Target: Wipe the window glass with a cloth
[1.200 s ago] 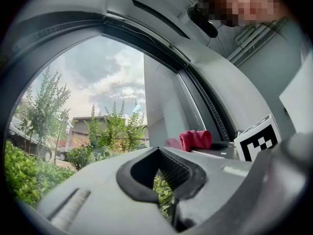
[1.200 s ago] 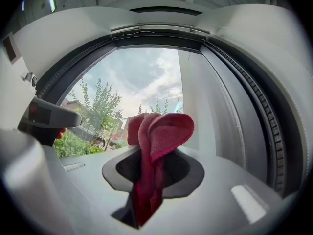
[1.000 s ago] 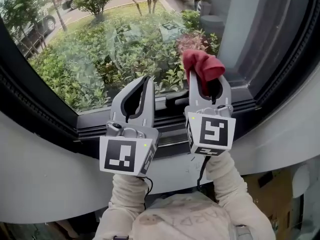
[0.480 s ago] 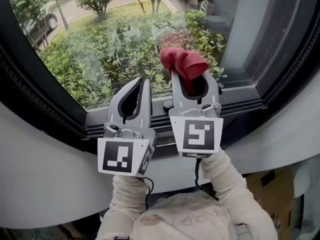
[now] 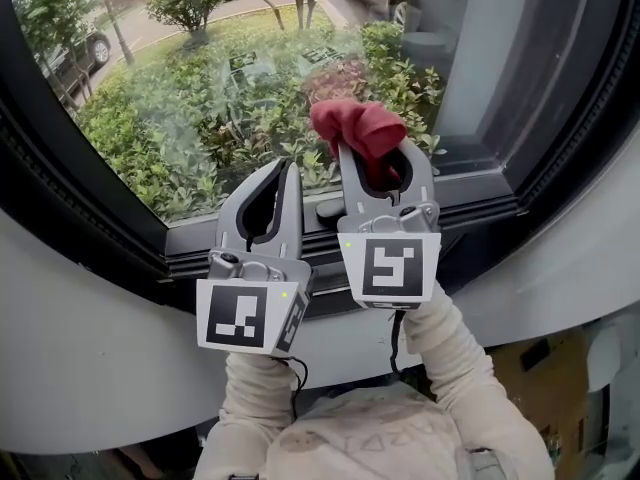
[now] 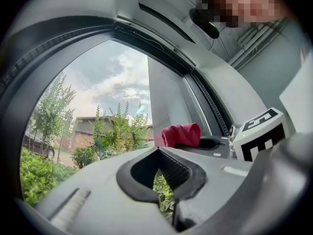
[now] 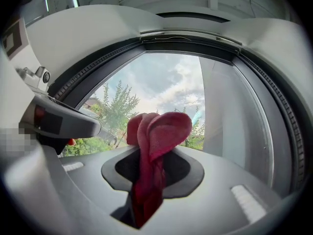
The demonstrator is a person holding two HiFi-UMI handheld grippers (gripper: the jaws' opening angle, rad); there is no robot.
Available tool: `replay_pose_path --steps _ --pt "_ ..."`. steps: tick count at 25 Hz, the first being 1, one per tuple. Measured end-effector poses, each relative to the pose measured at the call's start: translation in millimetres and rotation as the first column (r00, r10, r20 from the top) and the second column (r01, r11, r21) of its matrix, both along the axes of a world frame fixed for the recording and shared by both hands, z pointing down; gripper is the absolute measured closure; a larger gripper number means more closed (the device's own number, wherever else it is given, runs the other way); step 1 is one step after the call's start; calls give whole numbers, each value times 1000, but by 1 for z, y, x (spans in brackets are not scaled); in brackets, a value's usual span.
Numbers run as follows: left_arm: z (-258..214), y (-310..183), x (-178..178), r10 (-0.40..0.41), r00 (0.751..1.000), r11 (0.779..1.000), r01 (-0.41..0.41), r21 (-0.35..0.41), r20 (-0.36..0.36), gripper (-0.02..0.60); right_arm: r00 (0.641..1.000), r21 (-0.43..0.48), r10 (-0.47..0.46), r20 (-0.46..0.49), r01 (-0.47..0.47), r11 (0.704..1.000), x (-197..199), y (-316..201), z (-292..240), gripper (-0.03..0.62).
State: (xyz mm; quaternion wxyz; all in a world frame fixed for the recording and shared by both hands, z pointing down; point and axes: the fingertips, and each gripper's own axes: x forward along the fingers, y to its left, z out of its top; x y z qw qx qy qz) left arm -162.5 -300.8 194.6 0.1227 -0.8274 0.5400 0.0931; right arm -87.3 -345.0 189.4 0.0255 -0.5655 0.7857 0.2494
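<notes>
Red cloth [image 7: 156, 146] between right jaws

Building interior beside large dark-framed window [image 5: 150, 118]; shrubs [image 5: 170, 163], parked car [image 5: 78, 50] outside; bare pipes [image 6: 257, 38] overhead.

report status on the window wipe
Left gripper shut, empty. Right gripper shut on red cloth, up at the lower window glass; contact unclear. Nothing between cloth and glass.

No readable text or numbers. Black square patterns on left marker cube [image 5: 240, 315], right marker cube [image 5: 391, 269]: codes, no letters. Faint print on cream garment [image 5: 370, 438], 6 o'clock: illegible.
</notes>
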Motion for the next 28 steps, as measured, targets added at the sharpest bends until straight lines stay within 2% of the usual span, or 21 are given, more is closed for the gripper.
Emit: replay_pose_path --steps 8,28 --pt "2 -4 28 18 1000 1000 -18 -4 8 581 997 -31 67 28 -66 997 60 -11 3 468" --pt "-3 -26 151 88 995 996 -88 -8 51 581 974 -42 208 86 -205 978 229 -37 8 467"
